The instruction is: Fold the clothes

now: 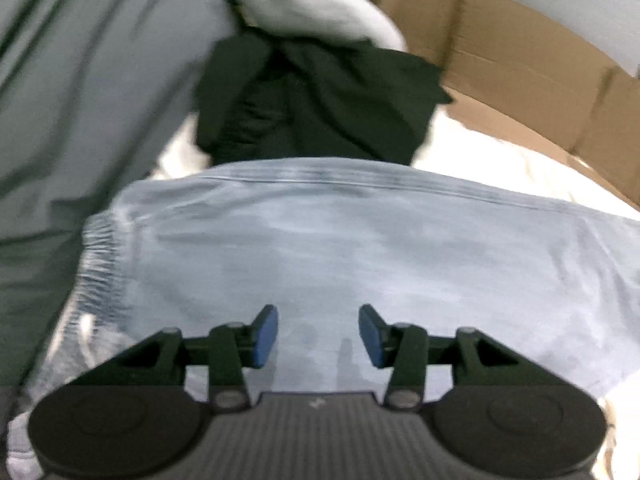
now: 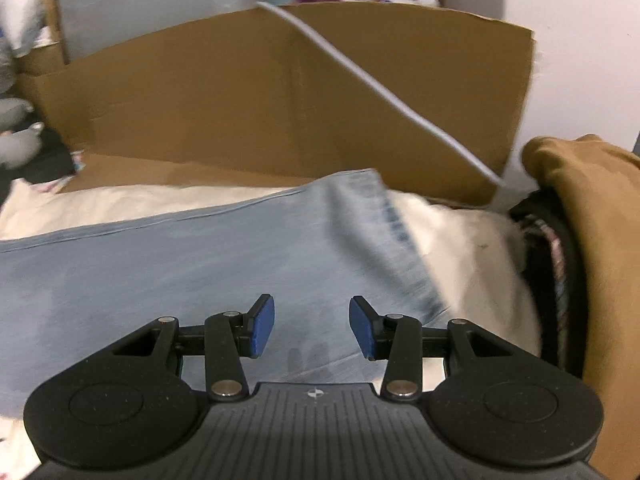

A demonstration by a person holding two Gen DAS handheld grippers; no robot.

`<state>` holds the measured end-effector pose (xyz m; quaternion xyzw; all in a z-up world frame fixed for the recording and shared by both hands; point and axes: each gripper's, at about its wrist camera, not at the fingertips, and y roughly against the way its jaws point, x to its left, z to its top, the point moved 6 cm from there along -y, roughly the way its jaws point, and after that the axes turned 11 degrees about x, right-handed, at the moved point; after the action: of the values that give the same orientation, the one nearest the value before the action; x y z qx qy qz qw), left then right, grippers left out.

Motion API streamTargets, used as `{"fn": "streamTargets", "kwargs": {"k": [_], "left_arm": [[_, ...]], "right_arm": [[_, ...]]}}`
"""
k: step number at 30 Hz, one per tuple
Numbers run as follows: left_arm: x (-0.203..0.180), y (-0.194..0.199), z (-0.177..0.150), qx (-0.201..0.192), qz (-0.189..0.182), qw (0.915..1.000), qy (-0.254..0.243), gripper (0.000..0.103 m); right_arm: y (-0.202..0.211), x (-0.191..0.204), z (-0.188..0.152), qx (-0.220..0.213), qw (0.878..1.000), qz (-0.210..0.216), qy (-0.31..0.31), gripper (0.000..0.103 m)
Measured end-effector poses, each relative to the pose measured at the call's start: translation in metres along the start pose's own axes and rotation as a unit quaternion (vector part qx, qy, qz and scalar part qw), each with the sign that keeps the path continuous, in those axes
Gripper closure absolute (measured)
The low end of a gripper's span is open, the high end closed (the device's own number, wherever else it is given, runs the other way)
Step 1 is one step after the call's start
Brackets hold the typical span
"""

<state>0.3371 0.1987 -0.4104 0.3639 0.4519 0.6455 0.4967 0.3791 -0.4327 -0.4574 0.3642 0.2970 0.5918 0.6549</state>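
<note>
The light blue jeans [image 1: 340, 240] lie flat on a cream cover [image 2: 100, 200], in front of a cardboard wall [image 2: 260, 100]. In the left wrist view, the gathered waistband [image 1: 100, 264] sits at the left end, with a dark green garment [image 1: 312, 108] bunched just beyond the far edge and a grey-green cloth [image 1: 80, 80] to the left. In the right wrist view, the hem [image 2: 384, 220] forms the right end, near a brown garment [image 2: 592, 220]. The left gripper [image 1: 318, 336] and the right gripper [image 2: 311, 330] both hover above the denim with jaws parted and nothing between the pads. The denim appears moderately heavy, limp and non-slippery; it should hold a crease but sag between two holds. Recommended hold points: the thick waistband seam at one end and the hem at the other, since these doubled edges likely resist slipping and keep the layers aligned.
</note>
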Motion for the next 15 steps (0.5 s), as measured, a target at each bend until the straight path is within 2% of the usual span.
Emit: {"fn": "streamTargets", "kwargs": {"k": [3, 9, 15], "left_arm": [[-0.014, 0.001, 0.0, -0.005, -0.007, 0.9999, -0.011, 0.055], [-0.022, -0.001, -0.009, -0.006, -0.021, 0.9998, -0.002, 0.055], [-0.022, -0.011, -0.023, 0.005, -0.023, 0.9997, -0.004, 0.055]], "right_arm": [[-0.013, -0.016, 0.011, -0.004, 1.0, -0.008, 0.002, 0.054], [-0.04, -0.03, 0.027, -0.002, 0.999, -0.032, 0.016, 0.054], [-0.068, -0.052, 0.035, 0.013, 0.998, -0.054, -0.002, 0.054]]}}
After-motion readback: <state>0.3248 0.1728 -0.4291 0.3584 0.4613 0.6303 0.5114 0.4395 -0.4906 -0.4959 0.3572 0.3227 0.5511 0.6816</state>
